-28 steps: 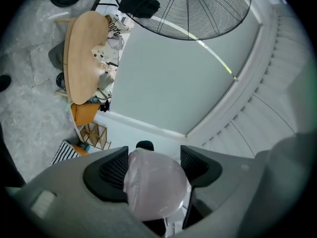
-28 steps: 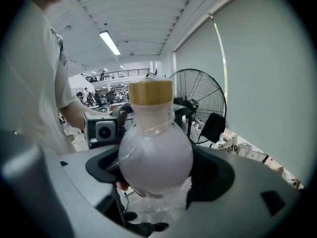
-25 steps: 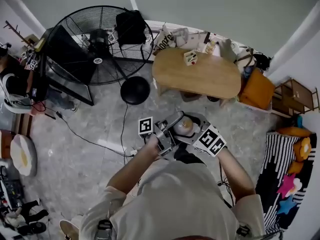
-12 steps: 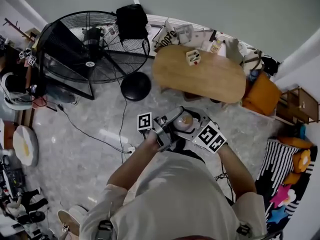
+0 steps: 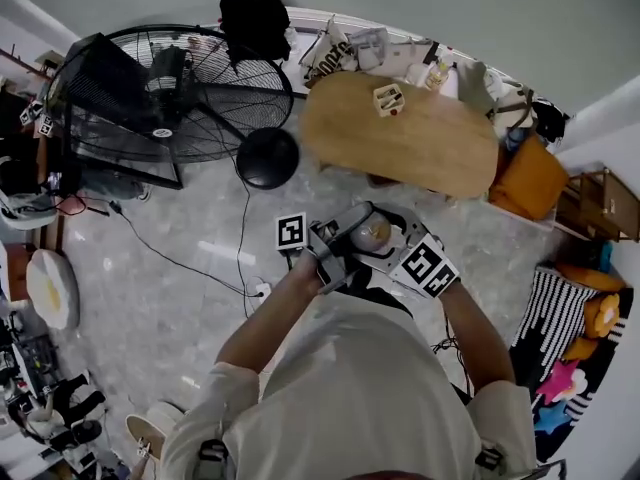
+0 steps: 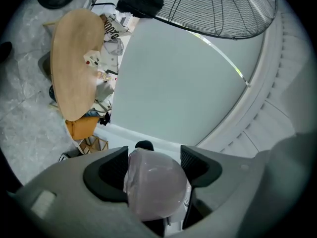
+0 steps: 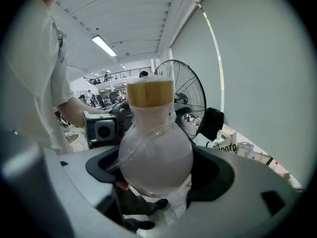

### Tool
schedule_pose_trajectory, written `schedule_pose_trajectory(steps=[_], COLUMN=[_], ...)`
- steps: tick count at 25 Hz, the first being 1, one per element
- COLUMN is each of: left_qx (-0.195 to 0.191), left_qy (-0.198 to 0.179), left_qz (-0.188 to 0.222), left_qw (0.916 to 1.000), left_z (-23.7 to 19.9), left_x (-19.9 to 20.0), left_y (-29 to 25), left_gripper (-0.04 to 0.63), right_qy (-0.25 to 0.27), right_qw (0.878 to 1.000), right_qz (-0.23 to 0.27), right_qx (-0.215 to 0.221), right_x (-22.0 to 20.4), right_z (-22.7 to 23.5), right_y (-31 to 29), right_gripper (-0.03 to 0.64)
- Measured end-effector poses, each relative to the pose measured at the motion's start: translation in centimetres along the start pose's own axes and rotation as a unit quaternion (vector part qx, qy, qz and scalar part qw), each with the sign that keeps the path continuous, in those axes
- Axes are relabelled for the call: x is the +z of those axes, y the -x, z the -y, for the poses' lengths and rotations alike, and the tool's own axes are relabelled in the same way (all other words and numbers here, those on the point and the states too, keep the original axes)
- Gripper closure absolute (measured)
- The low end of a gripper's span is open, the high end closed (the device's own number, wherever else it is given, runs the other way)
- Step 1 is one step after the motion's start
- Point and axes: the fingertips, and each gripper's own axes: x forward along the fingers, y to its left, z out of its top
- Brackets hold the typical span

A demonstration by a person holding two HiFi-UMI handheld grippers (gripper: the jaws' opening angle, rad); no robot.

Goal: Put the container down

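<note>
The container is a round clear flask wrapped in plastic film, with a wooden lid. It is held in the air in front of the person's chest, above the floor and short of the oval wooden table. My left gripper is shut on its bulb from the left. My right gripper is shut on the bulb from the right. In the right gripper view the flask stands upright, and the left gripper's camera body shows behind it.
A small box sits on the far part of the table. A large floor fan with a round black base stands to the left. An orange box is right of the table, and cables run over the floor.
The table and fan have shifted slightly in the head view as the person moved. Both grippers still hold the container at the same spot before the chest.
</note>
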Motion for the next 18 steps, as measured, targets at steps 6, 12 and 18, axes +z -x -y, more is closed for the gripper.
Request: schedule_pose_trajectory(steps=[6,12,18], left_qx=[0.013,0.018,0.025], left_qy=[0.018,0.036,0.047], left_qz=[-0.019,-0.033,-0.050], left_qw=[0.9996,0.9986,0.9973], left_z=[-1.2,-3.5,-5.4], left_x=[6.1,11.7,15.3], left_y=[-1.7,-2.3,-3.7], left_gripper=[0.268,0.268,0.268], right_qy=[-0.018,-0.035,-0.050], right_qw=[1.000,0.999,0.998], right_qz=[-0.017,-0.023,-0.005], right_qx=[-0.014,-0.026,-0.039], right_x=[0.0,-1.1,-2.0], right_z=[5.4,9.9,13.6], right_y=[-3.7,-7.8,-9.9], right_gripper=[0.225,0.225,0.225])
